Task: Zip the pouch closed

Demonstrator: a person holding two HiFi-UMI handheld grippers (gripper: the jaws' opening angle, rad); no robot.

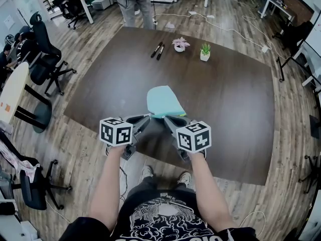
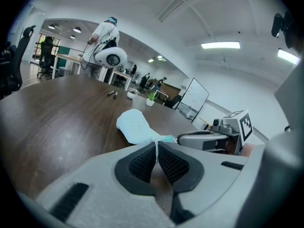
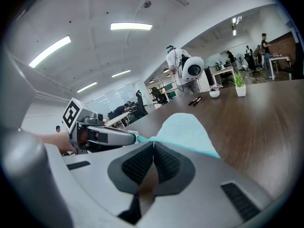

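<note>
A light teal pouch (image 1: 163, 101) lies on the dark brown table (image 1: 235, 99), its near edge lifted between both grippers. My left gripper (image 1: 148, 116) is shut on the pouch's near-left end; in the left gripper view (image 2: 156, 145) a thin strip of the pouch (image 2: 135, 125) runs into the closed pads. Just to its right, my right gripper (image 1: 166, 118) is also shut on that edge. In the right gripper view (image 3: 153, 144) the pouch (image 3: 186, 129) rises just beyond the tips and its teal zipper edge runs along them. Whether a zipper pull is pinched is hidden.
Two black markers (image 1: 157, 50), a small pot of pink flowers (image 1: 179, 45) and a small green plant (image 1: 205, 52) stand at the table's far side. A person (image 1: 134, 4) stands beyond the far edge. Office chairs (image 1: 42, 54) are at the left.
</note>
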